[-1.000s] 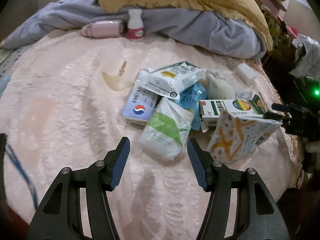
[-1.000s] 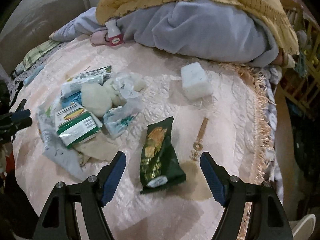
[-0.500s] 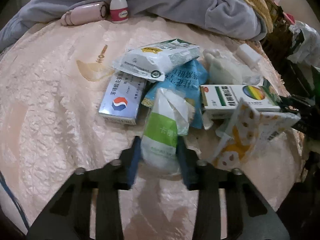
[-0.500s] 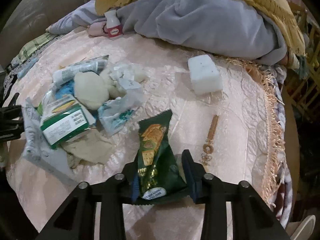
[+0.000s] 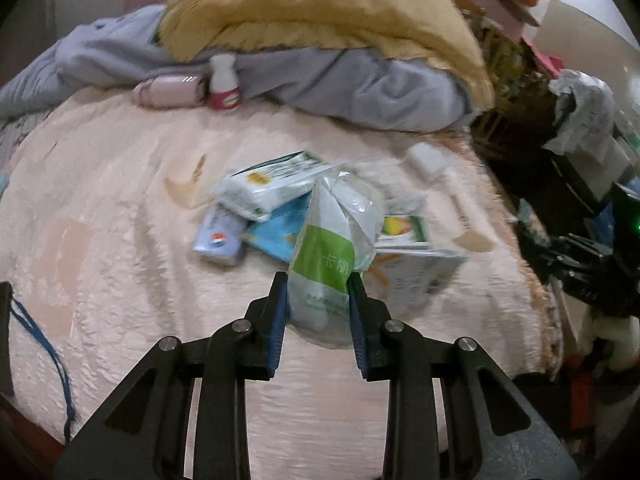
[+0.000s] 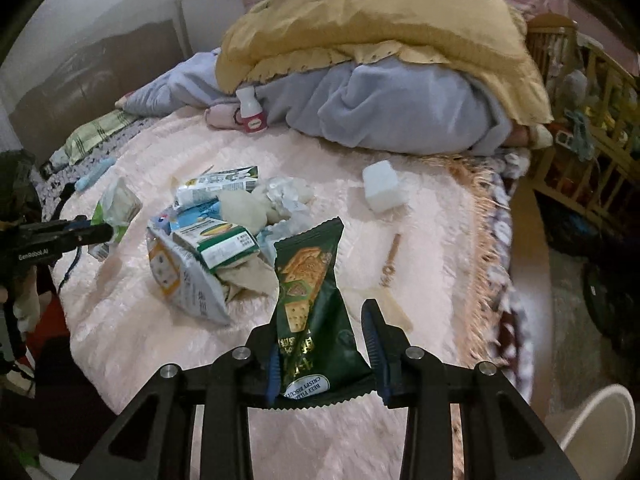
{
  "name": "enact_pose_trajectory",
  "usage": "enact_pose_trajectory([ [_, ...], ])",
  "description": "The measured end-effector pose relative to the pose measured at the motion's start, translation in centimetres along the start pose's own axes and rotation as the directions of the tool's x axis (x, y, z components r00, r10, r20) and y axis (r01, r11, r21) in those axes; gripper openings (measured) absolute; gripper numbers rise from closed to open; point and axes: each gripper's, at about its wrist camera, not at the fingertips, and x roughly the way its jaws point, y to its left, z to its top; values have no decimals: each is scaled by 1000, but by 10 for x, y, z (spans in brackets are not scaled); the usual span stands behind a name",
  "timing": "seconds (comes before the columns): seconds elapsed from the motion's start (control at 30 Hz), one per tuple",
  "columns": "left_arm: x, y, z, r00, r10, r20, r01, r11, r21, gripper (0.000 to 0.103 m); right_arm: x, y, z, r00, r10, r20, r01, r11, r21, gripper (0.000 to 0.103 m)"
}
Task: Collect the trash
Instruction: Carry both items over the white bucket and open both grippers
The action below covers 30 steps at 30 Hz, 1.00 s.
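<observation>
My left gripper (image 5: 317,284) is shut on a white and green packet (image 5: 332,232) and holds it upright above the pink bedspread (image 5: 120,240). Behind it lies a pile of trash: a white pouch (image 5: 272,184), a blue packet (image 5: 276,232), a small blue-white box (image 5: 218,240) and a white-orange bag (image 5: 416,280). My right gripper (image 6: 320,320) is shut on a dark green biscuit wrapper (image 6: 308,264), raised off the bedspread. The right wrist view shows the left gripper (image 6: 92,234) at the far left with its packet (image 6: 116,208).
A white bottle with a pink label (image 5: 224,84) and a pink case (image 5: 168,90) stand against grey and yellow blankets (image 6: 380,40). A white block (image 6: 382,190) and a brass key-like piece (image 6: 390,260) lie near the fringed right edge (image 6: 492,240). A wooden crib (image 6: 592,120) stands beyond.
Both grippers went from open around their packets to shut on them. Each has since lifted its packet off the bedspread and drawn back from the pile.
</observation>
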Motion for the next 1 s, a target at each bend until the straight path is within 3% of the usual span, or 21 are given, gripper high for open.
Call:
enact_pose_trajectory([
  [0.63,-1,-150,9,997,-72,7,69,977,203,26,-88,-58,-50,994,-96,58,92,993,67,34],
  [1.0,6,-194,7,994,-105,-21,106,964,245,26,-116,-94,-69,985,-154,74,143,981,133,34],
])
